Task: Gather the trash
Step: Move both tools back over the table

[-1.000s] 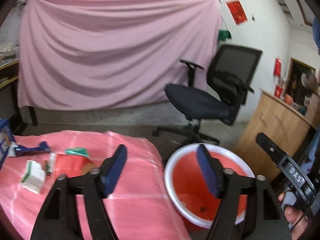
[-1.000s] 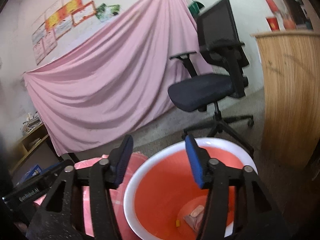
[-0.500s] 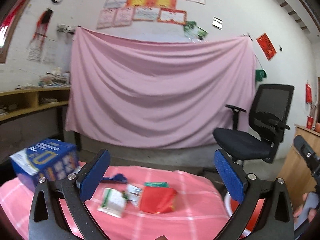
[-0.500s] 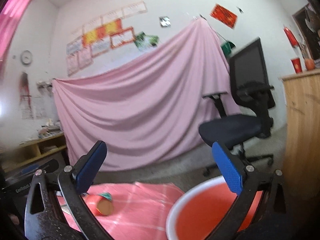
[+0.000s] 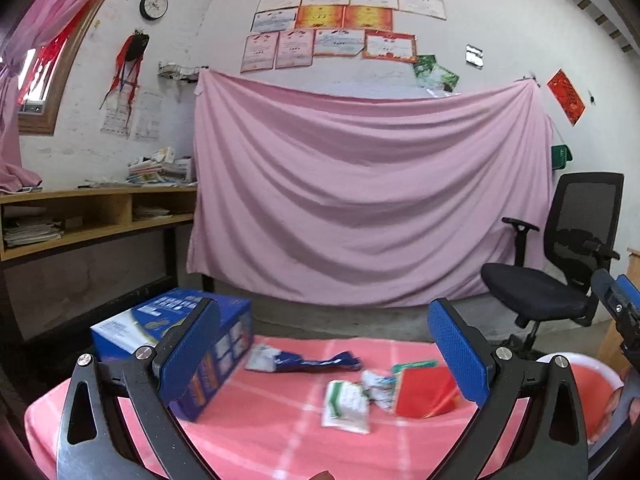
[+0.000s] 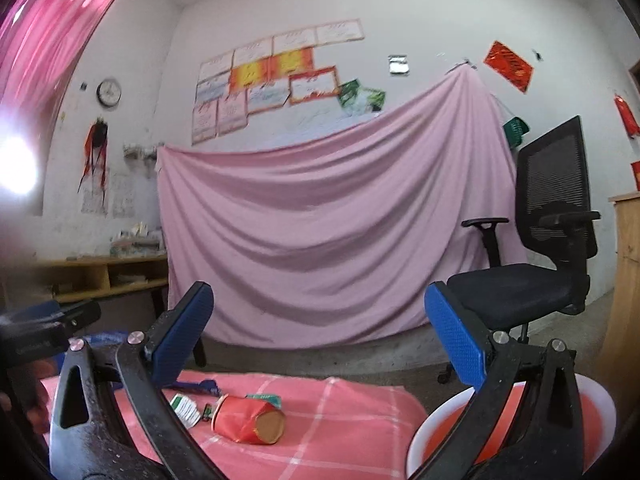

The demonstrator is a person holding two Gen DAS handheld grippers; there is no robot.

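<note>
Looking for trash: both grippers face the pink checked tablecloth (image 5: 280, 432), where litter lies.
Left gripper (image 5: 324, 352): jaws have just been opening and stand wide apart, with nothing held.
Right gripper (image 6: 320, 336): jaws have also just been opening, wide apart, empty too.
Trash on the table: a red paper cup (image 6: 248, 420) lies on its side; beside it are a white and green wrapper (image 5: 346, 400), a crumpled white scrap (image 5: 378, 386) and a long blue wrapper (image 5: 316, 362).
Blue box (image 5: 176, 332): sits at the left of the table; it may be trash too, but I cannot be sure.
Bin: the red basin with a white rim (image 6: 600, 408) waits just beside the table on the right.
How to do it well: pick one piece for each gripper, come down from above, pinch the thin wrappers at a raised edge, squeeze the cup softly across its middle.
Watch out: keep the two grippers apart so they do not bump.
</note>
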